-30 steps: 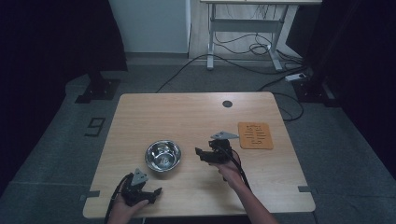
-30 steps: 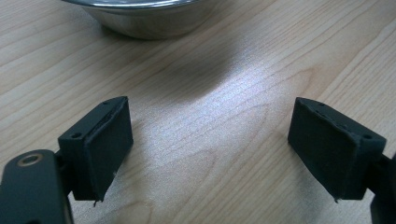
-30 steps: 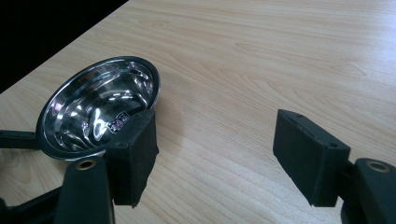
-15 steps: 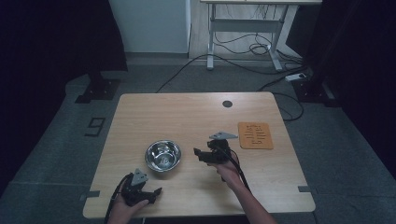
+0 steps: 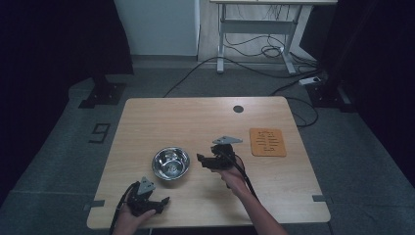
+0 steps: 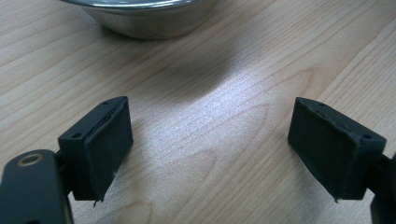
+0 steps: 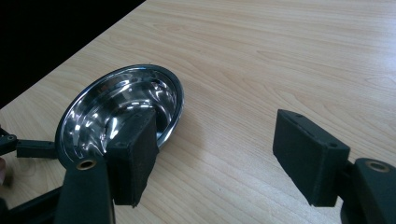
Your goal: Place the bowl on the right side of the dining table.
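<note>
A shiny steel bowl (image 5: pixel 170 163) sits empty on the wooden table (image 5: pixel 195 122), left of centre. My right gripper (image 5: pixel 201 160) hovers just right of the bowl, pointing at it, jaws open and empty. In the right gripper view the bowl (image 7: pixel 116 112) lies behind the left jaw, and my right gripper (image 7: pixel 219 154) spans bare wood. My left gripper (image 5: pixel 164 201) rests near the table's front edge below the bowl, open and empty. In the left gripper view the bowl's underside (image 6: pixel 144 18) shows at the top, beyond my left gripper (image 6: pixel 208 144).
An orange mat (image 5: pixel 267 142) lies at the table's right side. A dark round hole (image 5: pixel 238 108) marks the far edge. Cables trail across the floor behind the table, near a desk frame (image 5: pixel 254 34).
My right gripper has edged slightly left toward the bowl. The left gripper has stayed where it was.
</note>
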Demonstrator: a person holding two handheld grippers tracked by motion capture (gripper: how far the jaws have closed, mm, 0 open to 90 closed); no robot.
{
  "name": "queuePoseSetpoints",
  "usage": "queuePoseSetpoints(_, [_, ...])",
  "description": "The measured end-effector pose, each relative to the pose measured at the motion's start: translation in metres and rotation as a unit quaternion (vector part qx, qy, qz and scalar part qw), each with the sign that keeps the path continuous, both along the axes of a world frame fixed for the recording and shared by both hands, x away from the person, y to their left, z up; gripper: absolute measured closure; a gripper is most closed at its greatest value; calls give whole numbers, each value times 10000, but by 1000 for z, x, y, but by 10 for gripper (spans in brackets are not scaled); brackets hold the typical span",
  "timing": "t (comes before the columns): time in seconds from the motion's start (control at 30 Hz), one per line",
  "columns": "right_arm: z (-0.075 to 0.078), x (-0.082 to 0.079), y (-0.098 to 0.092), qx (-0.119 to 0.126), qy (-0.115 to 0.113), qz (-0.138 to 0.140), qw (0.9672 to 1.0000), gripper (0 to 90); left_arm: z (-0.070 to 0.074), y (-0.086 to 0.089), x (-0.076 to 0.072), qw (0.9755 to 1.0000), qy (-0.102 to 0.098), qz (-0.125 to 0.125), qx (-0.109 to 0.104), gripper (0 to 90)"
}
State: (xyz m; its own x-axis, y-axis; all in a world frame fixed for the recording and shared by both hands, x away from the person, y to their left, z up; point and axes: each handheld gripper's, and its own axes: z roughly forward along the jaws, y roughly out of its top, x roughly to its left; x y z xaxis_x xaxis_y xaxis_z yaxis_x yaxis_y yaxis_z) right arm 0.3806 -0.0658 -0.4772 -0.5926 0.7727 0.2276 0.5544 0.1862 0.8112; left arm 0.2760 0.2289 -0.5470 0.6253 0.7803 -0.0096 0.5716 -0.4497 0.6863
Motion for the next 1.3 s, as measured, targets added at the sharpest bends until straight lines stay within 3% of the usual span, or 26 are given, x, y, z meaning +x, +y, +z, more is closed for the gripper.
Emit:
queuePoseSetpoints(0.8, [-5,7,23,-60,132,106,9998,307,0,0,0,10000,-2,-14,7,135])
queuePoseSetpoints(1.3, [-21,16,51,-216,336,224,9990,307,0,0,0,10000,0,-10,-2,135])
